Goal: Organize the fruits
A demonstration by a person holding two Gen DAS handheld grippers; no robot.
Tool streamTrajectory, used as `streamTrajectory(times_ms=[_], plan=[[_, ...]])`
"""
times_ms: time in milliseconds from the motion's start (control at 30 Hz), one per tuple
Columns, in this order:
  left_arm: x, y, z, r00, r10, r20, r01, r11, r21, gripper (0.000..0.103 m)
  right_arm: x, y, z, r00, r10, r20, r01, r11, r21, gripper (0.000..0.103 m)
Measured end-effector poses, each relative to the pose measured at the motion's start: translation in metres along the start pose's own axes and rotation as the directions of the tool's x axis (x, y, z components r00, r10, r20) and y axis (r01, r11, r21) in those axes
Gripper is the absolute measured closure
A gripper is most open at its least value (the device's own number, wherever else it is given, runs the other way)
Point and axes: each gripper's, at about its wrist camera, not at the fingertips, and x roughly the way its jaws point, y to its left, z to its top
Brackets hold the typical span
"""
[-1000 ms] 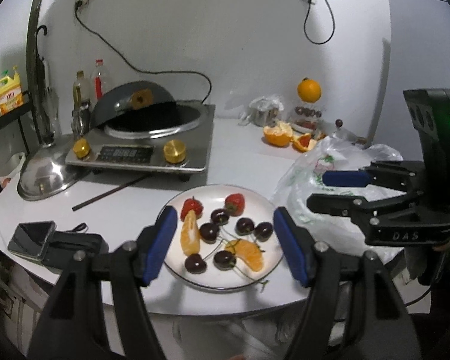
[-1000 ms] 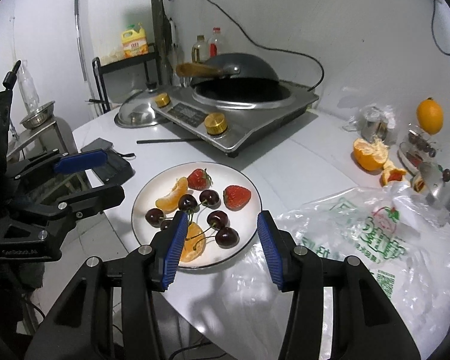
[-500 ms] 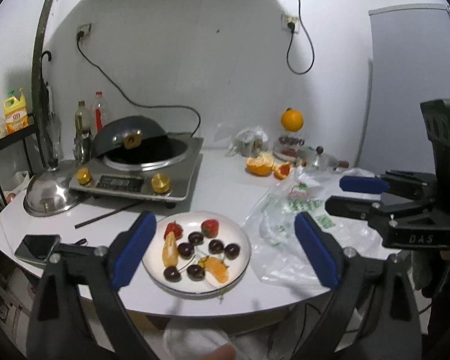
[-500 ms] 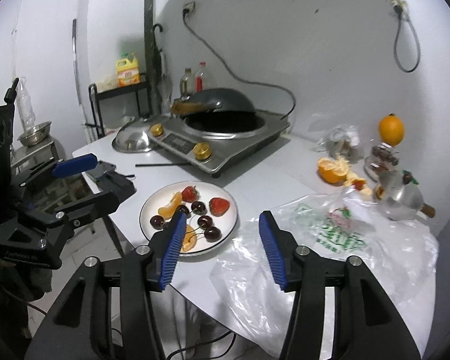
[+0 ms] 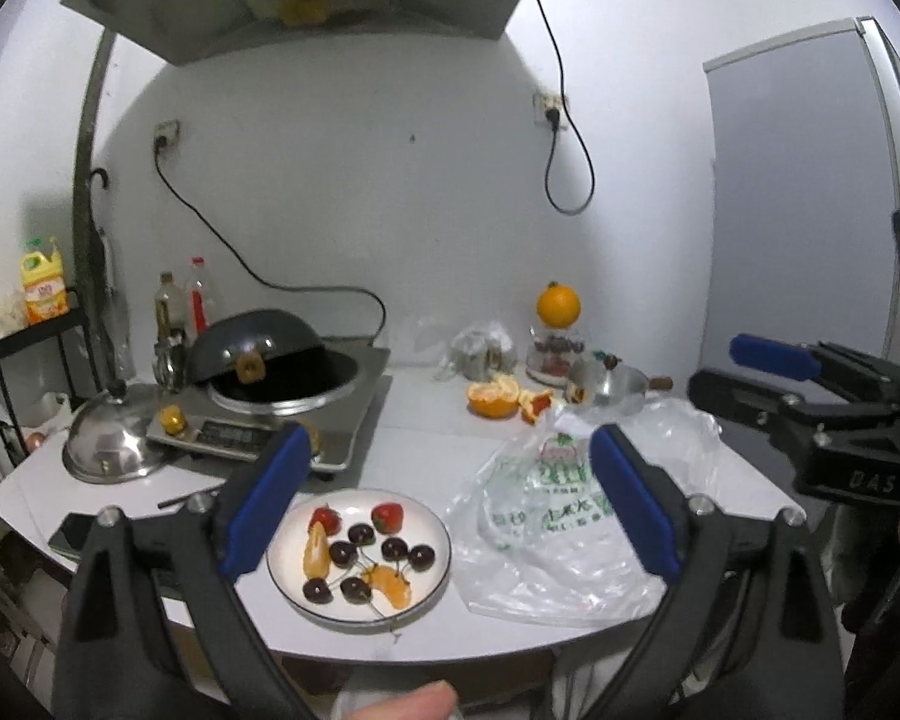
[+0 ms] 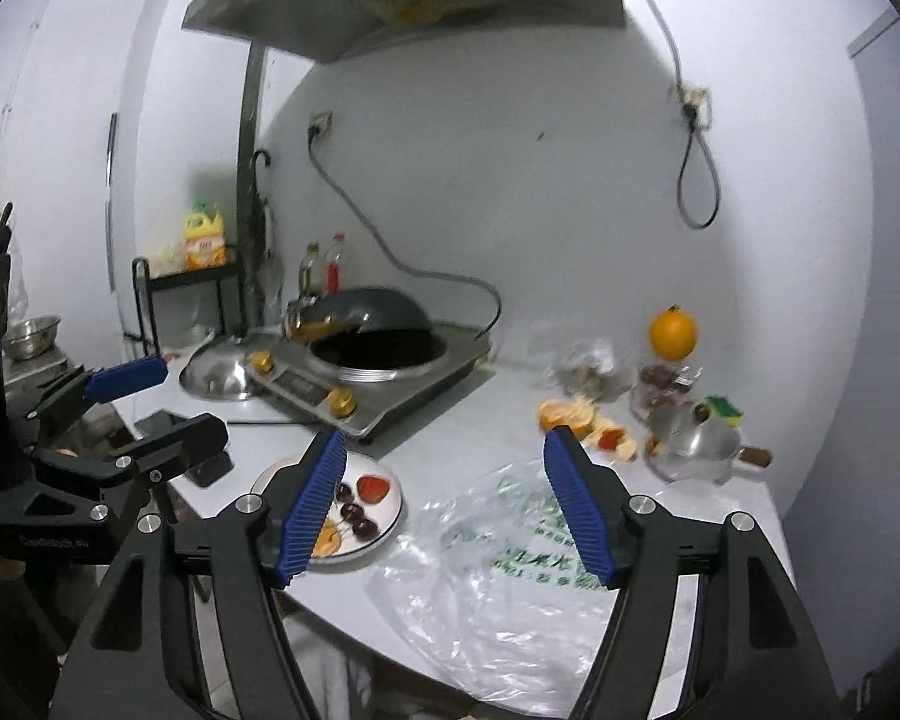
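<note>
Left gripper (image 5: 450, 501): black angular frame, ribbed blue pads, jaws spread wide and lately opening further, nothing between them. It hangs in the air clear of the table edge.

Right gripper (image 6: 444, 507): same build, jaws parted a moderate way and just been widening, nothing gripped.

White round plate (image 5: 433, 582) with thin dark rim sits near the front edge of the pale, smooth table (image 5: 426, 420). On it: two red strawberries (image 5: 387, 517) at the back, glossy dark cherries (image 5: 395, 549) with thin stems through the middle, orange segments (image 5: 317, 552) at left and front. Fruits lie loosely, some touching.

Just right of the plate lies a crumpled clear plastic bag (image 5: 546, 540) with green print, wrinkled and shiny.

Further back: a peeled orange with ragged peel (image 5: 493, 397), a whole round orange (image 5: 558, 305) perched on a clear container, and a small shiny metal pot (image 5: 618, 387).

Back left: brushed-steel induction cooker (image 5: 306, 414) with brass-coloured knobs, a dark wok (image 5: 258, 342) tilted over its bowl-shaped well, and a domed steel lid (image 5: 114, 444) beside it.
</note>
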Motion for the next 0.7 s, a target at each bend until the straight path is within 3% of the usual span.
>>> streamTrajectory(times_ms=[367, 700], plan=[[-0.034, -0.008, 0.038, 0.991, 0.059, 0.124, -0.058, 0.998, -0.007, 0.007, -0.039, -0.013, 0.028, 0.988, -0.084, 0.126, 0.080, 0.996, 0.035, 0.024], [-0.044, -0.008, 0.059, 0.982, 0.081, 0.173, -0.080, 0.997, -0.014, 0.006, -0.047, -0.025, 0.040, 0.979, -0.120, 0.168, 0.114, 0.992, 0.044, 0.022]])
